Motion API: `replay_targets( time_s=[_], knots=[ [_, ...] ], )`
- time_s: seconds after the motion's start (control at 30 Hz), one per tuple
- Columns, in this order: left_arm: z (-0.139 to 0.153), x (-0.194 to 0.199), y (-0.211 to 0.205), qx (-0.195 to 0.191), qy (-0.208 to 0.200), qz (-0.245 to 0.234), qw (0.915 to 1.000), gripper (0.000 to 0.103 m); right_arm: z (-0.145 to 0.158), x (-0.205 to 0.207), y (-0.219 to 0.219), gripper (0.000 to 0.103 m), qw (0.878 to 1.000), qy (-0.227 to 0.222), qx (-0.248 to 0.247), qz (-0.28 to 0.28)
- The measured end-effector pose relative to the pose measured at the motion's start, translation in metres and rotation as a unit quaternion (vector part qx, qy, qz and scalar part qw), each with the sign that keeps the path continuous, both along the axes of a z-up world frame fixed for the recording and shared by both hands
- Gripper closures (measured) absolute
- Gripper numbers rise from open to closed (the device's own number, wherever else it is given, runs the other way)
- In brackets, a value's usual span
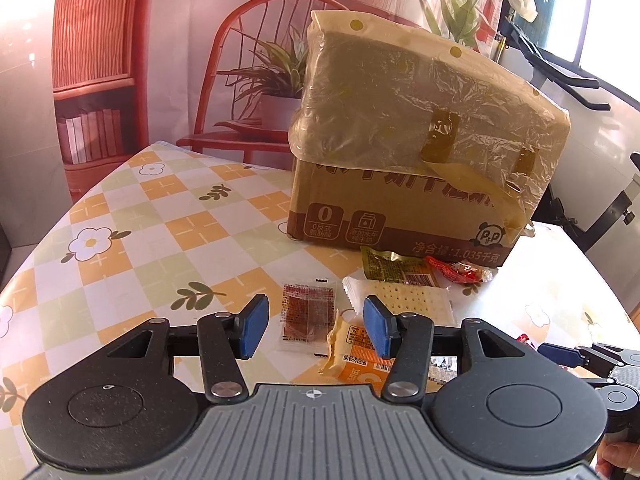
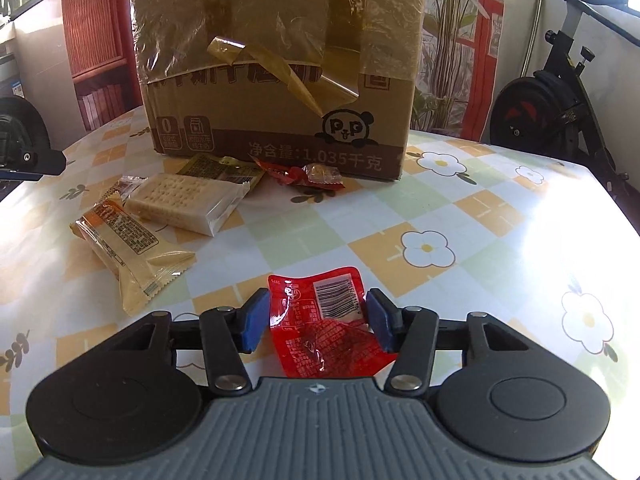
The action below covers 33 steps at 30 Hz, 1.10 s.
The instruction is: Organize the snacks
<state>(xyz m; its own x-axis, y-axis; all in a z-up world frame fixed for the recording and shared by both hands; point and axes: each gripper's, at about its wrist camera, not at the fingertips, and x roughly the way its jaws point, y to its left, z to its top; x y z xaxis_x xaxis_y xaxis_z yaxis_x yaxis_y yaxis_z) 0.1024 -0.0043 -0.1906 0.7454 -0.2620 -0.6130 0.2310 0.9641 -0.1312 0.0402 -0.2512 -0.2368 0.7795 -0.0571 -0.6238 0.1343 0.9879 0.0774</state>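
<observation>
The crinkled red foil snack packet (image 2: 326, 320) lies on the flowered check tablecloth (image 2: 460, 216), well in front of the taped brown cardboard box (image 2: 276, 80), between the right gripper's (image 2: 318, 322) blue pads; contact is unclear, and its near end is hidden. The left gripper (image 1: 316, 326) is spread and empty above a clear sachet of brown snack (image 1: 306, 314).

On the table (image 2: 480, 216) a cardboard box (image 2: 280, 80) stands at twelve o'clock. Before it, toward ten o'clock, a cracker pack (image 2: 180, 202) lies beside a wrapped cake (image 2: 128, 248), with small sachets (image 2: 316, 176) against the box's foot. At six o'clock a flat packet (image 2: 320, 320) lies between the right gripper (image 2: 316, 320) fingers.
</observation>
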Motion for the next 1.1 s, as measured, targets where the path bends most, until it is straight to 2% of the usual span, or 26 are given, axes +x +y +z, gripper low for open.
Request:
replay_targets(
  time_s=[0.1,0.2,0.3,0.4,0.57,0.63,0.77,0.8,0.83,1.1],
  knots=[
    [0.000,-0.002,-0.005,0.000,-0.003,-0.006,1.0000,0.048,0.000,0.004,-0.003,0.050,1.000,-0.010,0.014,0.000],
    [0.001,-0.006,-0.010,0.004,-0.004,-0.013,0.9999,0.048,-0.001,0.004,-0.003,0.042,1.000,-0.016,0.025,0.003],
    [0.001,-0.008,-0.011,0.007,-0.006,-0.018,0.9998,0.048,0.002,-0.002,-0.004,0.041,1.000,-0.018,0.023,0.004],
    [-0.002,-0.008,-0.010,0.006,-0.002,-0.017,0.9998,0.048,0.007,-0.012,-0.007,0.033,0.999,-0.028,0.026,-0.002],
    [-0.006,-0.007,-0.013,0.008,0.005,-0.019,0.9998,0.048,0.006,-0.019,-0.008,0.033,0.999,-0.011,0.032,0.021],
    [-0.008,-0.008,-0.015,0.009,0.007,-0.021,0.9997,0.048,0.002,-0.017,-0.008,0.034,1.000,0.006,0.026,0.017],
    [-0.010,-0.008,-0.017,0.011,0.011,-0.023,0.9996,0.048,0.001,-0.018,-0.007,0.035,1.000,0.008,0.018,0.017],
    [-0.011,-0.008,-0.017,0.011,0.013,-0.022,0.9996,0.048,0.001,-0.018,-0.007,0.039,1.000,0.007,0.016,0.015],
    [-0.012,-0.008,-0.017,0.012,0.014,-0.022,0.9996,0.048,0.001,-0.017,-0.007,0.047,1.000,0.005,0.013,0.016],
    [-0.016,-0.007,-0.020,0.014,0.020,-0.023,0.9995,0.048,0.002,-0.010,-0.003,0.052,0.999,-0.005,0.019,0.044]
  ],
)
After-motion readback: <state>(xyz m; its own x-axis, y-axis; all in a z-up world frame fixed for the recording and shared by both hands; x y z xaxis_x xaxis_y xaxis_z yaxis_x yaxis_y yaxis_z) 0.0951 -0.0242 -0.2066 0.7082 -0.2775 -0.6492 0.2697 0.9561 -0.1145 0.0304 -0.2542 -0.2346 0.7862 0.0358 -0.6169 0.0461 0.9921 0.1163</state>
